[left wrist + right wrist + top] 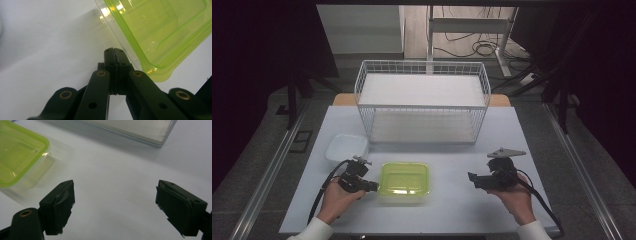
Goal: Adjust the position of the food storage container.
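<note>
The green-lidded container is set on the table between the grippers, flanked closely by the left gripper, pressed together empty, while the right gripper is held spread, seemingly ready for it.

A clear container with a green lid sits closed and flat on the table's near middle. A translucent white container lies just beyond, to its far left.
</note>
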Demonstrator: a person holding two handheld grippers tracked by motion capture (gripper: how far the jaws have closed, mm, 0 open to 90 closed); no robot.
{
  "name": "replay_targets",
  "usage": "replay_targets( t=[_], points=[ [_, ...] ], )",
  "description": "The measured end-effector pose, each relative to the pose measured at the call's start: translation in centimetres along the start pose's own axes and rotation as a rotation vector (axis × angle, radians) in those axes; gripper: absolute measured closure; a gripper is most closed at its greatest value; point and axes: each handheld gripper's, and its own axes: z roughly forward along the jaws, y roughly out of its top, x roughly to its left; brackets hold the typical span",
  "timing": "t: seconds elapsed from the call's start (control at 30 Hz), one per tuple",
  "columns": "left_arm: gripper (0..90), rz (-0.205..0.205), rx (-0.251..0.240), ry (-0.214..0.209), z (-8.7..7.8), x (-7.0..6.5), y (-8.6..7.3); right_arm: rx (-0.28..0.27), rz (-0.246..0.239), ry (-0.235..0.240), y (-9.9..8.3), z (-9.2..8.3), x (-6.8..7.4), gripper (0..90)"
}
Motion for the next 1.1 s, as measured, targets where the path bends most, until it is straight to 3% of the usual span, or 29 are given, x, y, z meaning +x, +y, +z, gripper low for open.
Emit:
replay_targets(
  t=[0.2, 0.33, 0.5, 0.7, 0.8, 0.83, 0.87, 0.9, 0.93, 0.97, 1.0, 1.03, 1.07, 1.1],
  points=[
    [89.5, 0.029, 0.010, -0.010, 1.0, -1.1, 1.1, 0.001, 0.000, 0.000, 0.0, 0.0, -0.1, 15.4],
    [89.4, 0.022, 0.008, -0.013, 1.5, -1.5, 1.5, 0.002, -0.001, 0.001, 0.0, -0.1, -0.1, 15.4],
    [89.2, 0.030, 0.009, -0.017, 1.6, -1.7, 1.6, 0.003, 0.000, 0.002, -0.1, 0.0, -0.1, 15.4],
    [88.1, 0.007, -0.019, -0.022, 0.8, -1.2, 1.0, 0.000, -0.004, -0.001, -0.2, -0.1, -0.1, 15.4],
    [86.0, -0.019, -0.085, -0.028, -0.7, -0.6, 0.6, -0.015, 0.003, 0.007, -0.2, -0.5, -0.1, 15.9],
    [84.1, -0.019, -0.085, -0.028, -0.7, -0.6, 0.6, -0.015, 0.003, 0.007, -0.2, -0.5, -0.1, 15.9],
    [82.0, -0.030, -0.118, -0.020, -1.3, -0.5, 0.5, -0.028, 0.008, 0.027, -0.1, -0.6, -0.1, 16.1],
    [78.8, -0.030, -0.118, -0.020, -1.3, -0.5, 0.5, -0.028, 0.008, 0.027, -0.1, -0.6, -0.1, 16.1],
    [74.7, -0.033, -0.148, -0.027, -1.8, -0.3, 0.5, -0.042, 0.013, 0.053, -0.1, -0.8, 0.1, 16.2],
    [71.1, -0.033, -0.148, -0.027, -1.8, -0.3, 0.5, -0.042, 0.013, 0.053, -0.1, -0.8, 0.1, 16.2],
    [66.9, -0.052, -0.187, -0.036, -2.2, -0.3, 0.5, -0.055, 0.015, 0.081, 0.0, -0.9, 0.3, 16.2],
    [63.3, -0.052, -0.187, -0.036, -2.2, -0.3, 0.5, -0.055, 0.015, 0.081, 0.0, -0.9, 0.3, 16.2],
    [57.8, -0.065, -0.224, -0.044, -2.7, -0.3, 0.6, -0.065, 0.023, 0.115, 0.1, -1.1, 0.6, 16.2],
    [54.7, -0.065, -0.224, -0.044, -2.7, -0.3, 0.6, -0.065, 0.023, 0.115, 0.1, -1.1, 0.6, 16.2]
  ],
)
